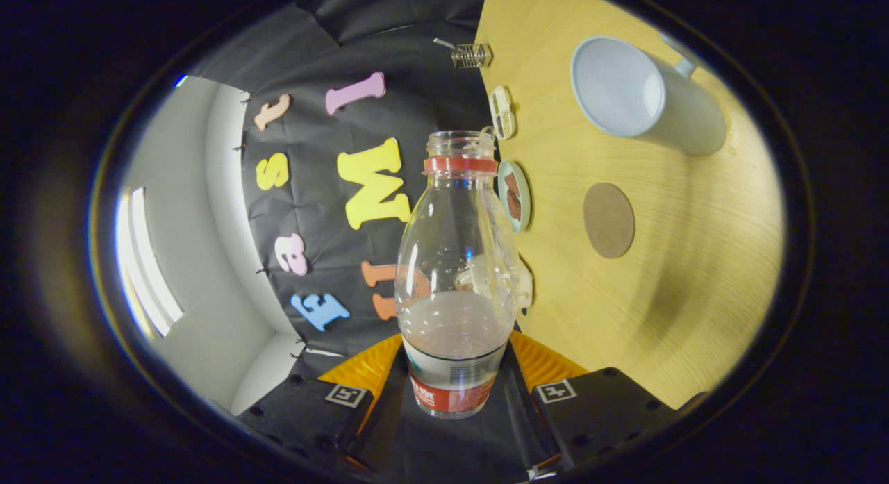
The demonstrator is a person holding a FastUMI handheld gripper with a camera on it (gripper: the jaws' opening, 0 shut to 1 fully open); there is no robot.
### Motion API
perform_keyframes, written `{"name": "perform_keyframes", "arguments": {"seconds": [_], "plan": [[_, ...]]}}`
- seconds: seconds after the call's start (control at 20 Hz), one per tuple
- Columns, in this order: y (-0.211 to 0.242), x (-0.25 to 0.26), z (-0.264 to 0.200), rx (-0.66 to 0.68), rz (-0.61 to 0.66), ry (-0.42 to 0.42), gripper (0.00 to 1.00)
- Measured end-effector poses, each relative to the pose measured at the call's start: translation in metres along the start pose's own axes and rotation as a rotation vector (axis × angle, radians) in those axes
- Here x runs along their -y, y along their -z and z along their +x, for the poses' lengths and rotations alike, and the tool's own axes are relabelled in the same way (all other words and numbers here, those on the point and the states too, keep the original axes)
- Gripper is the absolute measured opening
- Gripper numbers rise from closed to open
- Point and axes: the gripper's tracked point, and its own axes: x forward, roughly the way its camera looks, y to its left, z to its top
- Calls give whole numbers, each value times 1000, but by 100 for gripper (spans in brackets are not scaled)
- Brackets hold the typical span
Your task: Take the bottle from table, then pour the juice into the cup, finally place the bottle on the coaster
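I have the bottle [456,276] clamped between my gripper [455,394] fingers, both pressing on its lower, labelled part, one on each side. The view is rolled, so the wooden table [694,276] stands up like a wall on the right of the bottle, with the booth's black cloth and a white wall on the left. The table's far edge runs just behind the bottle's neck and shoulder.

Open room: the stretch of bare wood beyond my right finger, between it and the coaster [609,220], has nothing on it. The coaster, a flat brown disc, lies well ahead and to the right of the fingers, apart from everything else. The cup [639,95] sits beyond the coaster, farther out, near the table's far right side, with a clear gap of wood between the two.

Along the table edge close to the bottle's neck I see a small round dish [514,196] with something brown in it, another small pale item [501,112] beyond that, and a little wire object [472,55] farthest out; I cannot tell what these are.

Containers: the bottle is clear, uncapped, with a red ring below its open mouth, and holds a pale pinkish liquid filling roughly its lower third. The cup is white, its mouth turned toward me, and its inside looks empty
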Motion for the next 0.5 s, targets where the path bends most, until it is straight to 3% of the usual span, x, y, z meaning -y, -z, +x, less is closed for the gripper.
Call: {"name": "perform_keyframes", "arguments": {"seconds": [0.5], "plan": [[-4, -1, -1, 7, 32, -1, 74]]}}
